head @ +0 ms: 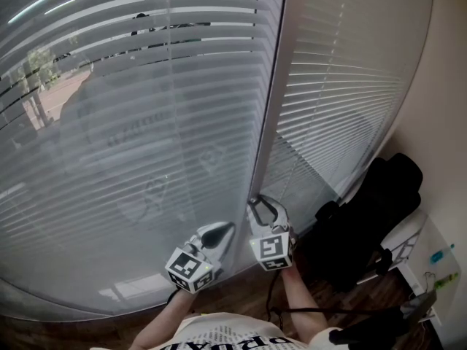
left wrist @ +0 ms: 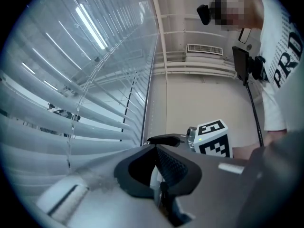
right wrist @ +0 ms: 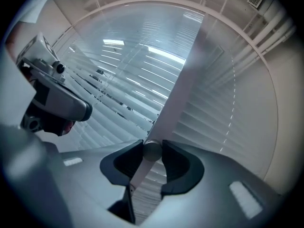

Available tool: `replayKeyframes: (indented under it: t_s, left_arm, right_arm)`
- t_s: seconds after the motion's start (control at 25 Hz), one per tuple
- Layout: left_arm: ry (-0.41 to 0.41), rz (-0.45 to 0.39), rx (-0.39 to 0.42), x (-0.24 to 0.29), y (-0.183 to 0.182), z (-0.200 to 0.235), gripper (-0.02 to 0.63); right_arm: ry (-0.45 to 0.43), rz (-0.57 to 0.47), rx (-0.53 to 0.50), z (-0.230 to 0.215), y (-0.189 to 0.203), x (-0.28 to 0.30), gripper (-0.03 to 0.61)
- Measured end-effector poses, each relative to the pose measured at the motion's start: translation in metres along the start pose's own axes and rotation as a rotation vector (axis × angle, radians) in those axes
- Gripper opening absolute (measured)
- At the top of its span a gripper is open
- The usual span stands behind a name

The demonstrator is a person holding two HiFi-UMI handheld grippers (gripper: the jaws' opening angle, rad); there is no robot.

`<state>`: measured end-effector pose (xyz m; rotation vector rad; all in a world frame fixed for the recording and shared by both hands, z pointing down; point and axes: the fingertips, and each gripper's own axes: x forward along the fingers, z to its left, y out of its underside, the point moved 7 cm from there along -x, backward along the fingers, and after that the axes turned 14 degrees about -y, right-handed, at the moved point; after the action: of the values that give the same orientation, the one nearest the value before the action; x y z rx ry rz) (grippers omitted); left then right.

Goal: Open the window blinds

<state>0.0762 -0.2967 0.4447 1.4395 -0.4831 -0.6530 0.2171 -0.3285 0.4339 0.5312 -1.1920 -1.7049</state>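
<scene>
Two white slatted blinds hang side by side, the left blind (head: 131,122) and the right blind (head: 343,100), with a pale window post (head: 268,130) between them. Street shows dimly through the left blind's slats. My right gripper (head: 256,203) sits at the foot of the post, shut on the rounded end of a pale wand (right wrist: 152,151) pinched between its pads. My left gripper (head: 231,227) is just to its left, close to the left blind, its jaws shut tip to tip (left wrist: 154,147). A clear twisted wand (left wrist: 77,113) hangs in front of the left blind.
A black chair or bag (head: 368,224) stands close on the right, beside a white shelf (head: 427,257) holding small items. The side wall (head: 449,122) closes in on the right. A beaded cord (right wrist: 232,103) hangs on the right blind. Wooden floor (head: 241,297) lies below.
</scene>
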Motion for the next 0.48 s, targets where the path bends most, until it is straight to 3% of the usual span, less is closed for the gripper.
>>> replayKeyframes:
  t_s: [0.48]
  left_arm:
    - [0.001, -0.002, 0.001, 0.0014, 0.0003, 0.0, -0.008]
  right_arm:
    - [-0.012, -0.083, 0.253, -0.0047, 0.0037, -0.0026, 0.133]
